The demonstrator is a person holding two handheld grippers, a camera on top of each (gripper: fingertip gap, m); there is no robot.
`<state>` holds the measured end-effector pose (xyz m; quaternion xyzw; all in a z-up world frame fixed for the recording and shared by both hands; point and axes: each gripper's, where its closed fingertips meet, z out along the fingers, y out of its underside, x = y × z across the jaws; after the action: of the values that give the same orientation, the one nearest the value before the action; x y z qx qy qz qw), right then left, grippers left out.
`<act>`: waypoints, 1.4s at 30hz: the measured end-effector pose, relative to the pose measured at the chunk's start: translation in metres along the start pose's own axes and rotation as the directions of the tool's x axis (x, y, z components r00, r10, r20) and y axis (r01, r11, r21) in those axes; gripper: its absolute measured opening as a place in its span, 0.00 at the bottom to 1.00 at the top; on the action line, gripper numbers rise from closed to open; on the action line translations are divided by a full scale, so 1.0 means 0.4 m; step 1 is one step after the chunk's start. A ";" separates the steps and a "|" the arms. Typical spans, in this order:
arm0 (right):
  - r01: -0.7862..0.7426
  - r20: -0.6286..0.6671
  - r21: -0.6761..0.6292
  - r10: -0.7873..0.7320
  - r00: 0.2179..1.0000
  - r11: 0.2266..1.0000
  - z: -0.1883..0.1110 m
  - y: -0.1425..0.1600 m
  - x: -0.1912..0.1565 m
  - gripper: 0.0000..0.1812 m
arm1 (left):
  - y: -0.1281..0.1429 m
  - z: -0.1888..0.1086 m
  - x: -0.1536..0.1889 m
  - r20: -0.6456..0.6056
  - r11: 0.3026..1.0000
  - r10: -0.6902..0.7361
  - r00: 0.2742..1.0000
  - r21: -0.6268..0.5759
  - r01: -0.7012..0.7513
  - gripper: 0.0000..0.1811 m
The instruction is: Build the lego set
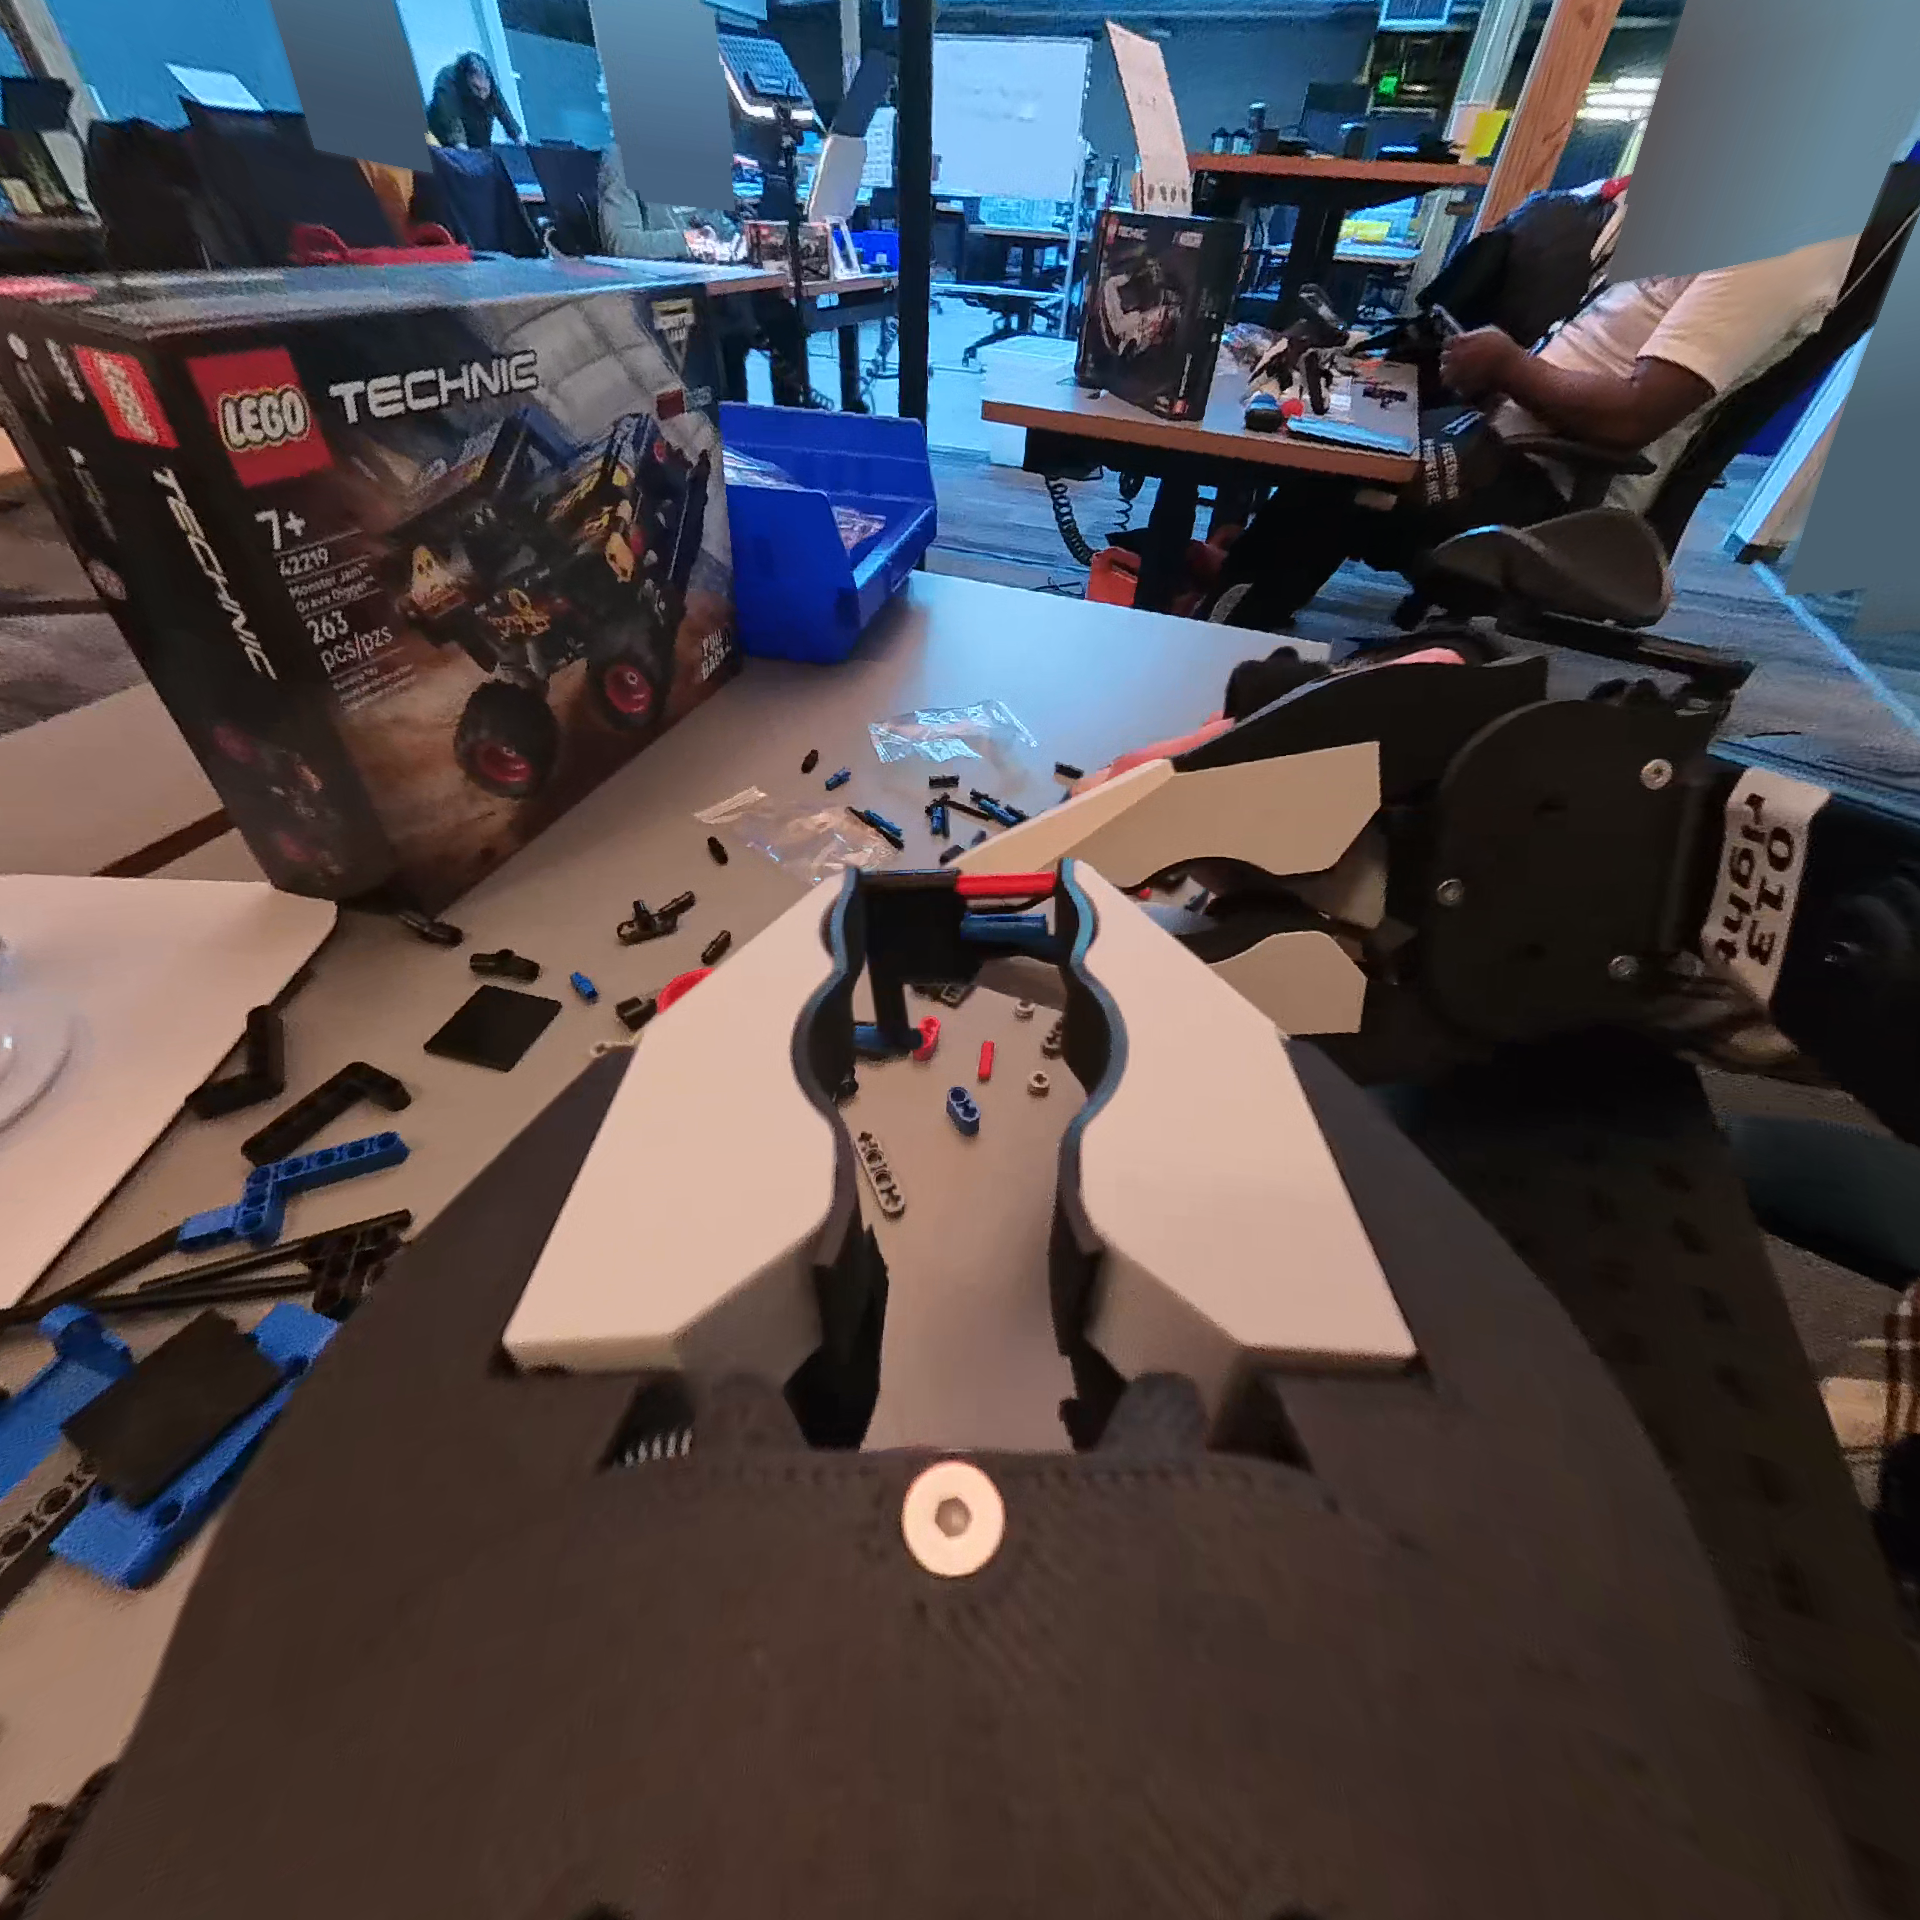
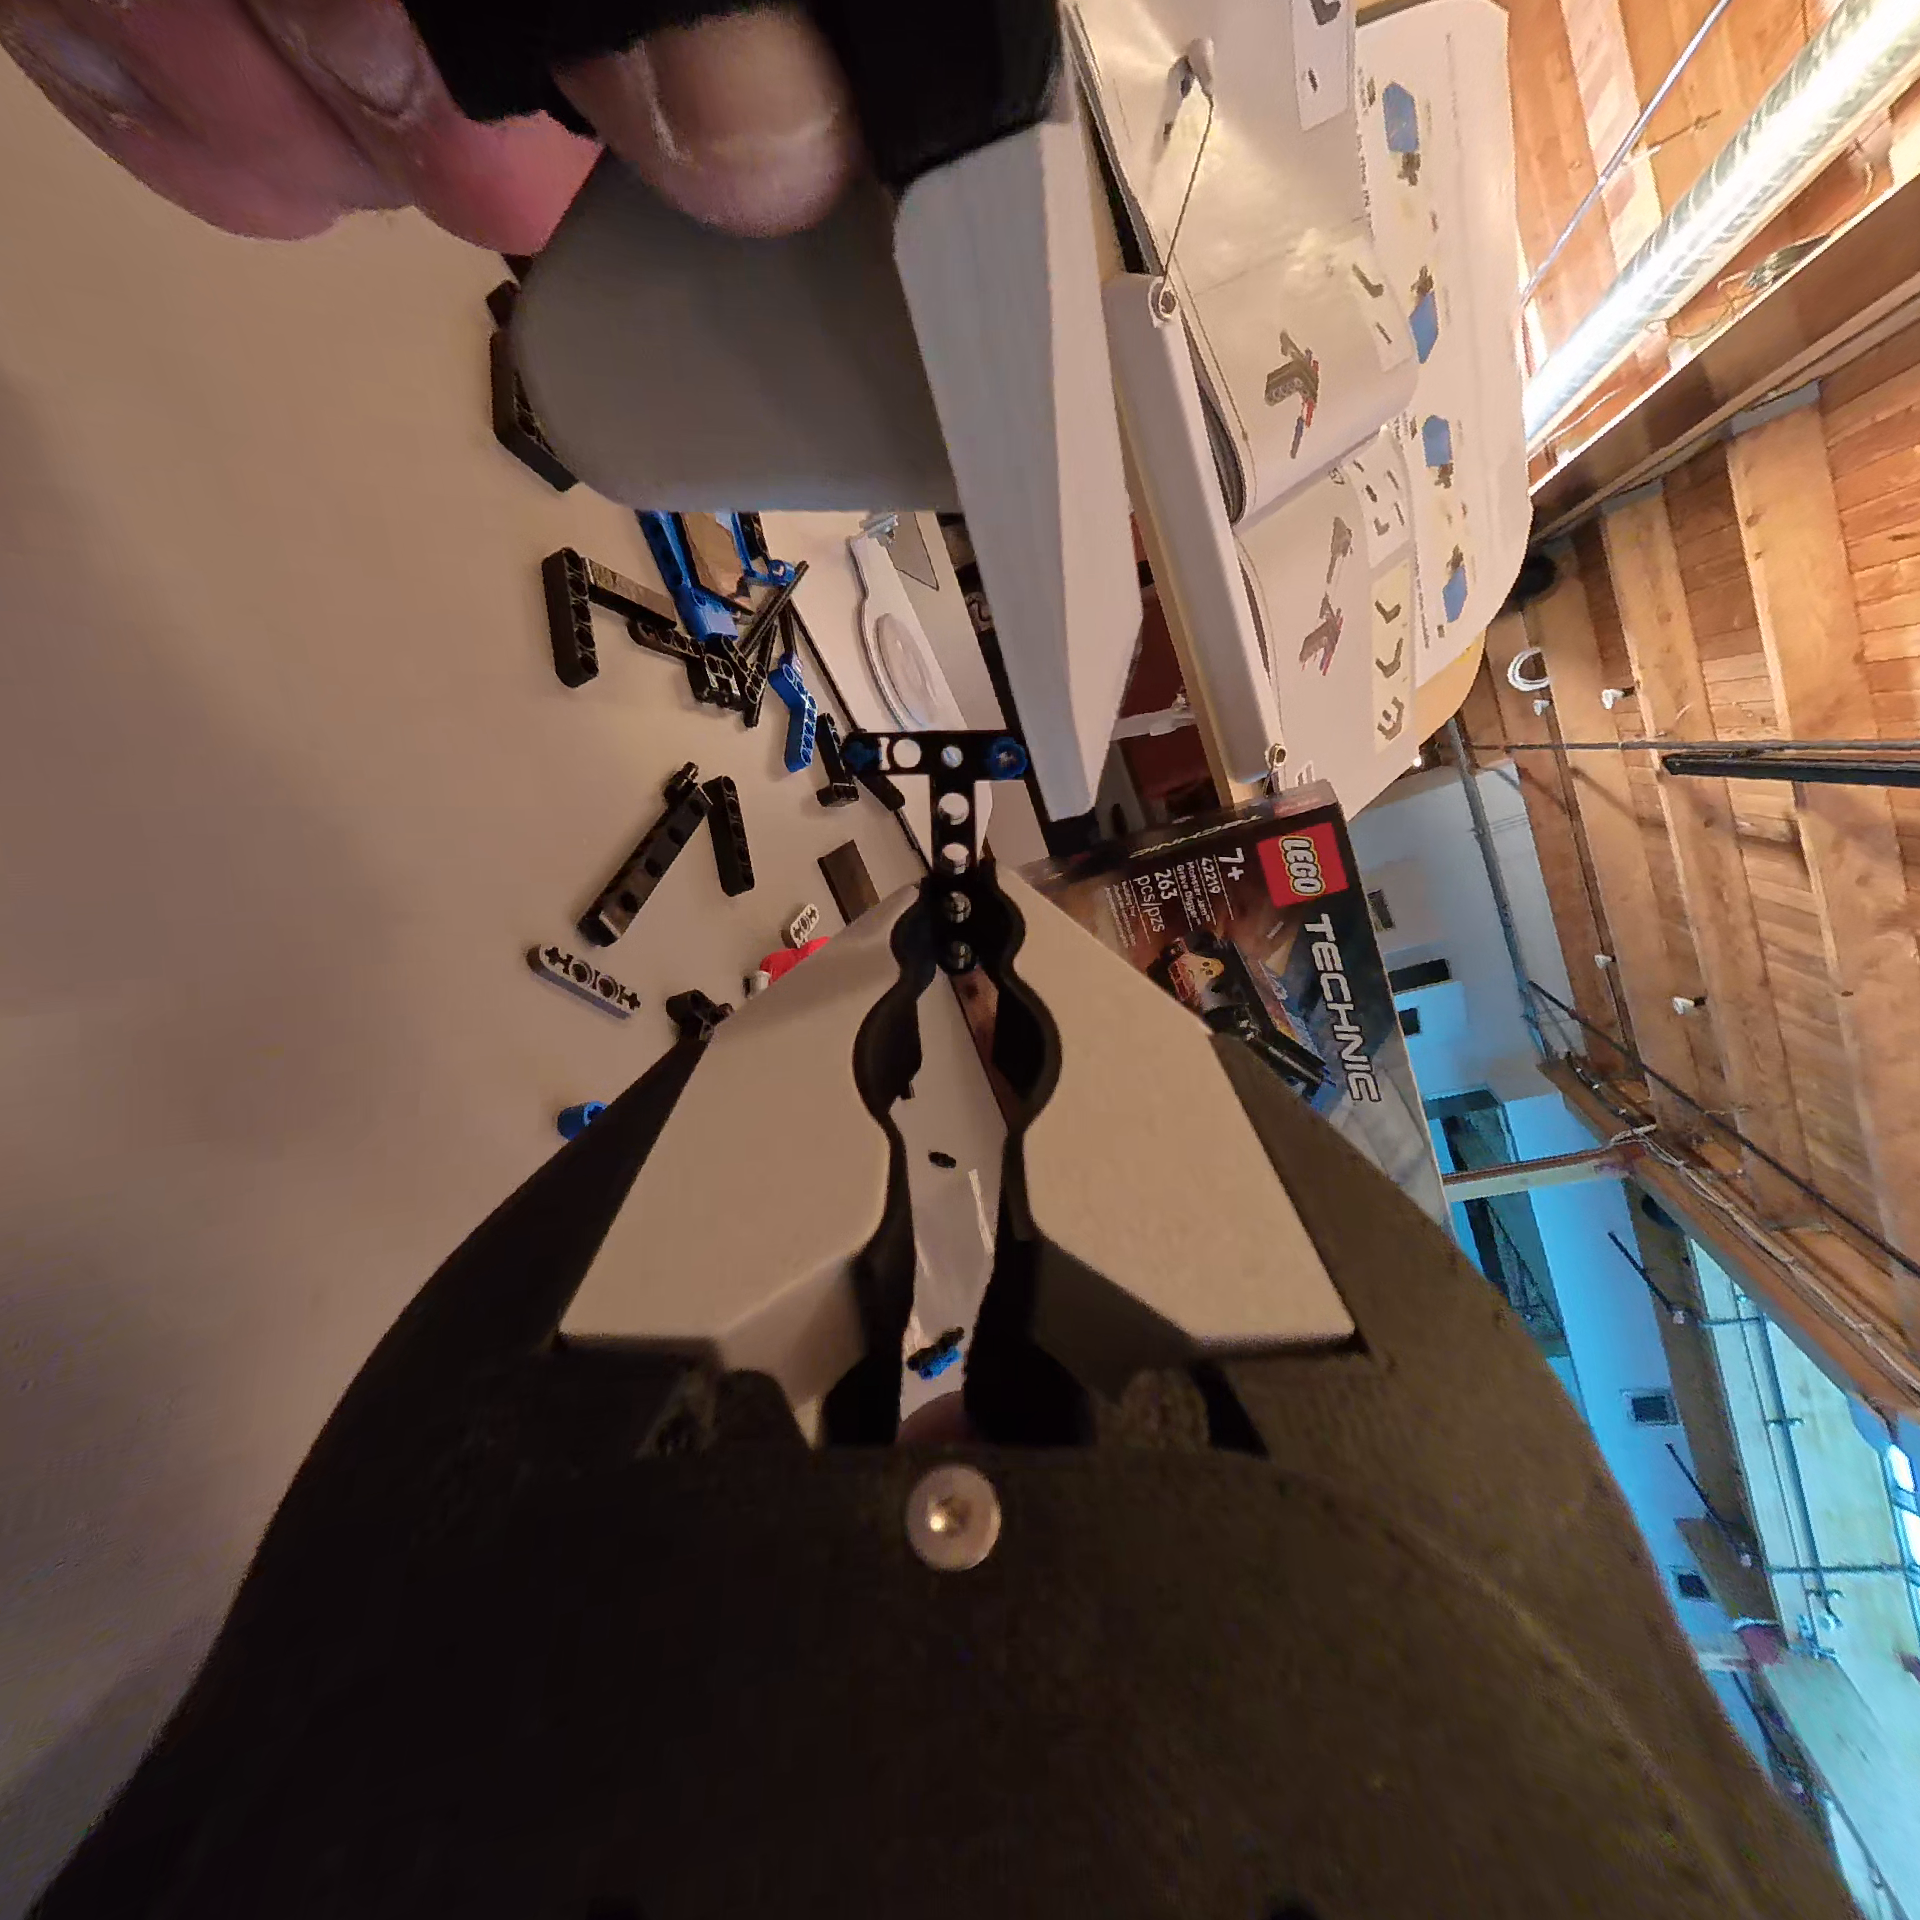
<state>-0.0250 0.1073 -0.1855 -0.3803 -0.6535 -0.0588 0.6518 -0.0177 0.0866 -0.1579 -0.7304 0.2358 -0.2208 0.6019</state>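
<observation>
Tongs on the left pinch a small black, blue and red Lego sub-assembly above the grey table, while the right tongs, turned sideways, clamp a black T-shaped beam with blue pins, seemingly to line them up for joining

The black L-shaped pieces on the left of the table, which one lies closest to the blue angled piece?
The lower black L-shaped piece, lying just above the blue angled piece. The other black L-shaped piece sits farther left, beside the white sheet.
</observation>
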 end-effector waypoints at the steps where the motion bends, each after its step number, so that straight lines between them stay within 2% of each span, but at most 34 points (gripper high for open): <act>1: 0.008 -0.001 0.002 -0.008 1.000 1.000 -0.001 0.000 -0.001 0.02 | 0.000 0.002 0.001 0.000 1.000 0.006 1.000 -0.002 -0.006 0.18; 9: 0.027 0.011 0.003 -0.027 1.000 1.000 -0.002 0.002 -0.011 0.02 | 0.013 0.005 -0.006 -0.036 0.999 -0.049 0.998 -0.012 0.049 0.19; 10: 0.024 0.007 0.011 -0.024 1.000 1.000 -0.004 -0.002 -0.009 0.02 | 0.015 0.006 -0.007 -0.036 0.998 -0.060 0.998 -0.013 0.059 0.20; 11: 0.023 0.002 0.025 -0.023 1.000 0.999 -0.006 -0.010 -0.006 0.02 | 0.023 0.009 -0.014 -0.026 0.997 -0.071 0.997 -0.030 0.071 0.28; 12: 0.026 0.001 0.027 -0.026 1.000 0.999 -0.008 -0.014 -0.007 0.02 | 0.030 0.012 -0.011 -0.040 0.996 -0.081 0.996 -0.041 0.079 0.29; 16: 0.017 0.003 0.031 -0.017 1.000 0.999 -0.010 -0.013 -0.006 0.02 | 0.030 0.014 -0.005 -0.044 0.997 -0.067 0.997 -0.045 0.065 0.26; 20: -0.005 0.015 0.006 0.005 1.000 1.000 -0.003 -0.001 -0.008 0.02 | 0.024 0.013 -0.024 0.045 0.999 0.026 0.999 -0.041 -0.024 0.28; 23: -0.006 0.018 -0.002 0.006 1.000 1.000 -0.002 0.006 -0.008 0.02 | 0.018 0.014 -0.014 0.048 0.997 0.069 0.996 -0.039 -0.067 0.22; 27: 0.008 0.016 -0.002 -0.008 1.000 1.000 -0.004 0.006 -0.010 0.02 | 0.023 0.018 -0.009 0.028 0.998 0.041 0.999 -0.042 -0.040 0.20; 32: 0.022 0.008 0.017 -0.022 1.000 1.000 -0.008 -0.002 -0.010 0.02 | 0.022 0.013 -0.008 -0.038 0.998 -0.063 0.997 -0.020 0.062 0.19; 42: 0.030 0.000 0.033 -0.030 1.000 0.999 -0.014 -0.012 -0.010 0.02 | 0.017 0.007 -0.004 -0.072 0.997 -0.081 0.994 -0.007 0.081 0.18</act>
<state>-0.0239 0.0990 -0.1860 -0.3597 -0.6604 -0.0579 0.6566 -0.0180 0.0887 -0.1650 -0.7320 0.2280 -0.2710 0.5821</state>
